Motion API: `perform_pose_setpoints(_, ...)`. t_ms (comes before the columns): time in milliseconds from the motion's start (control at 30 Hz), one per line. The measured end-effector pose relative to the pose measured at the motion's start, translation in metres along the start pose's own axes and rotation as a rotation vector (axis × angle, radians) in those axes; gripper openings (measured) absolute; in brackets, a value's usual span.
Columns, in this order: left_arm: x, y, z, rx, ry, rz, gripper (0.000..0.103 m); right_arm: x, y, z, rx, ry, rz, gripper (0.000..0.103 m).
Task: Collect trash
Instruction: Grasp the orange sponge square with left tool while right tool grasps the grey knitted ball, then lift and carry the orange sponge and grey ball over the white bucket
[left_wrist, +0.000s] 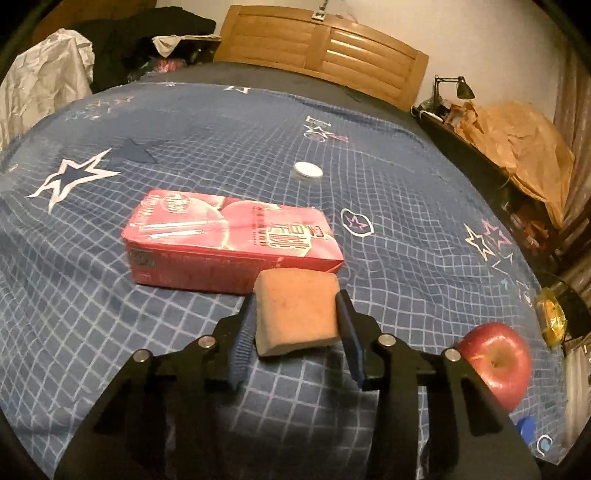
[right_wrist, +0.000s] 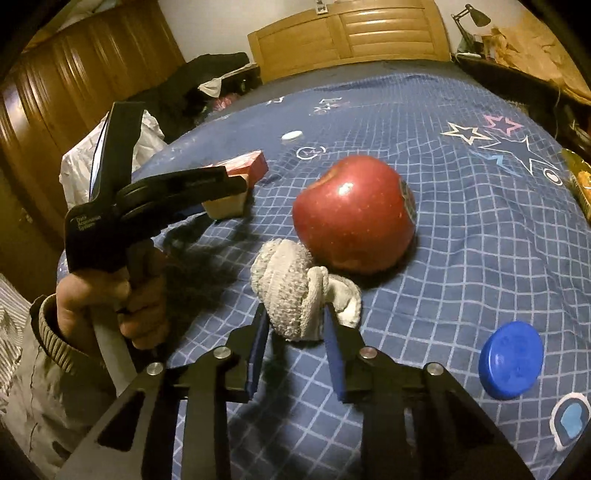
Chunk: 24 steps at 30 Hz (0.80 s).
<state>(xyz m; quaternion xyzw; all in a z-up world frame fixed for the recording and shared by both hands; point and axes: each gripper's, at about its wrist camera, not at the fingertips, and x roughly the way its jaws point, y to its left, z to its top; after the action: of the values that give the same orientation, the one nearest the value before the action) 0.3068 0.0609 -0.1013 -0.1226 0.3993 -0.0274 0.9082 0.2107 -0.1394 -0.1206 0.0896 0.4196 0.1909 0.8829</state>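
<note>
Left gripper (left_wrist: 297, 314): the 2 blue-padded fingers are closed part-way onto a tan sponge block (left_wrist: 297, 312), 1 pad against each side face. The right wrist view shows this block (right_wrist: 225, 206) clamped at the tool's tip, held above the blue checked bedspread (left_wrist: 207, 147).

Right gripper (right_wrist: 295, 325): fingers narrowed around a balled white knit sock (right_wrist: 291, 291). Both pads press its lower sides; a loose fold sticks out past the right finger. Whether the bundle is lifted or rests on the cover cannot be told.

Surroundings: a red apple (right_wrist: 354, 214) sits directly behind the sock, touching or nearly touching it. In the left wrist view the apple (left_wrist: 495, 365) lies to the right of the left tool, apart from it. A pink carton (left_wrist: 229, 240) lies flat just beyond the sponge. A white bottle cap (left_wrist: 307, 170) rests farther back, well apart from the carton. A blue lid (right_wrist: 511, 360) lies on the cover to the right of the right tool. A yellow wrapper (left_wrist: 552, 314) sits at the bed's right edge. A wooden headboard (left_wrist: 321, 48) closes the far end.

The person's left hand (right_wrist: 110, 299) grips the left tool's handle.
</note>
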Motion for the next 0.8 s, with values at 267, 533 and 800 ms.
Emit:
perform_pose_setpoints(267, -0.067, 0.017, -0.024, -0.045, -0.051, -0.02, 0.039, -0.048, -0.005, -0.024, 0.024, -0.044, 0.008, 0.029)
perform_pose_setpoints(533, -0.129, 0.003, -0.062, 0.026, -0.115, 0.02, 0.039, -0.099, -0.012, -0.042, 0.063, -0.121, -0.005, 0.029)
perform_pose_setpoints(800, -0.162, -0.029, -0.086, 0.106, -0.162, 0.079, 0.039, -0.127, 0.001, -0.063, 0.042, -0.16, -0.014, 0.029)
